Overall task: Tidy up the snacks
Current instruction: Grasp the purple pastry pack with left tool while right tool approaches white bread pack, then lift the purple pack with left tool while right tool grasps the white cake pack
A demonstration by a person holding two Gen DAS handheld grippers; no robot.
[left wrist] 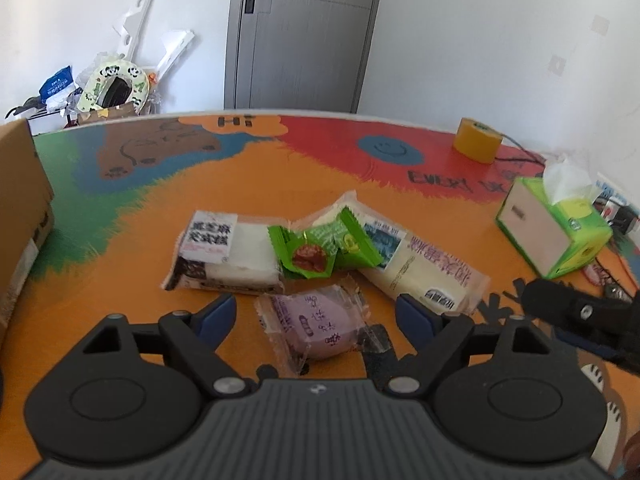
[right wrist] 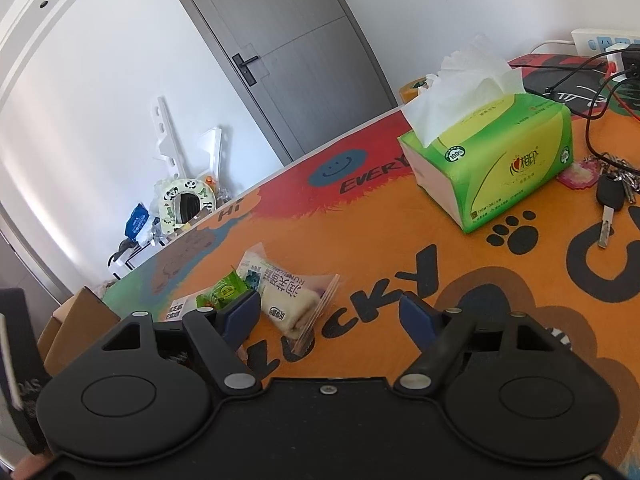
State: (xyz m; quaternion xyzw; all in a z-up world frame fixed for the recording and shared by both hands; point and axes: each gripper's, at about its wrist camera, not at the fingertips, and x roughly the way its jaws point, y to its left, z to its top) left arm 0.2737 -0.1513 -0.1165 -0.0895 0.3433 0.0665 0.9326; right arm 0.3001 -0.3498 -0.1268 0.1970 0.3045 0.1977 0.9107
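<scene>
Your table (left wrist: 360,184) is covered in a bright cartoon print, orange, red, green and blue, with "HI" near its far edge, "EVERY" beside a blue smiley, and "LUCKY" in black under your right tongs. Behind it stand a grey door (left wrist: 300,36) and white walls.

At the right sits a green tissue box (right wrist: 500,168) marked "100%", with a white tissue standing out of its top. A cardboard box (left wrist: 20,208) sits at the left edge; what it holds is hidden from you.

Your snacks lie in a loose cluster mid-table: a white cake pack (left wrist: 224,256) with black Chinese characters, a green wrapper (left wrist: 308,252) leaning on it, and a long cream pack (left wrist: 424,268) printed in purple. Nearest you is the purple bun (left wrist: 316,328) in clear wrap.

Your left gripper (left wrist: 316,316) stands wide open, straddling the purple bun without pressing it. Your right gripper (right wrist: 328,316) is open too, gripping nothing, with the cream pack's end between its fingers.
</scene>
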